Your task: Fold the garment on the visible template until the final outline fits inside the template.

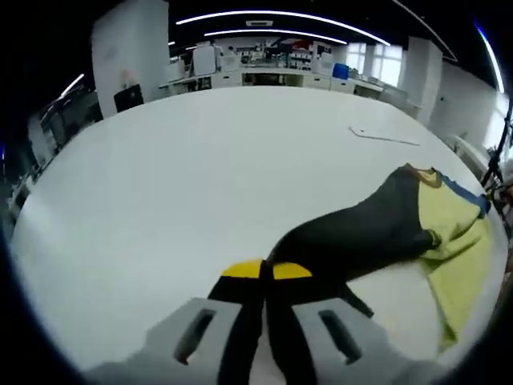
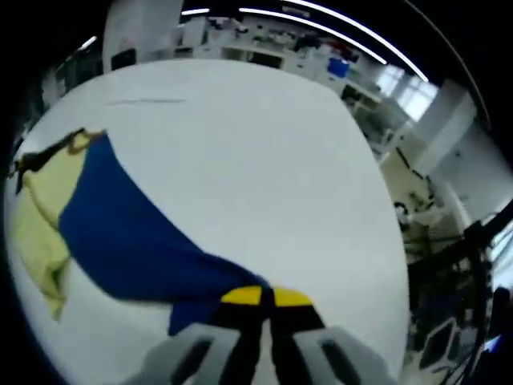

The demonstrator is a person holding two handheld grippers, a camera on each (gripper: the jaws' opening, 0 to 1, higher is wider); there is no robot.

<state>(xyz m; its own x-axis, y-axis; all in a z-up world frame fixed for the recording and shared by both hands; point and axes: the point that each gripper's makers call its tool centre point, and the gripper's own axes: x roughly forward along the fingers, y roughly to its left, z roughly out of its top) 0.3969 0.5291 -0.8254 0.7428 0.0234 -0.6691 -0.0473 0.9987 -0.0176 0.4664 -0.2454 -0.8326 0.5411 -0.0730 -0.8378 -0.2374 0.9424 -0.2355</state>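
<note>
The garment lies on a white table (image 1: 200, 176). It has a black sleeve (image 1: 361, 228), a yellow-green body (image 1: 461, 249) and a blue sleeve (image 2: 128, 233). In the left gripper view my left gripper (image 1: 266, 277) is shut on the end of the black sleeve, which stretches away to the right toward the collar (image 1: 425, 175). In the right gripper view my right gripper (image 2: 267, 301) is shut on the end of the blue sleeve, which runs left to the yellow-green body (image 2: 44, 216). A thin template line (image 1: 385, 136) is marked on the table beyond the garment.
Desks, shelves and monitors (image 1: 264, 64) line the far side of the room. The table's right edge (image 2: 401, 241) drops off to dark equipment and stands (image 2: 457, 273). Bare white tabletop spreads left of the garment.
</note>
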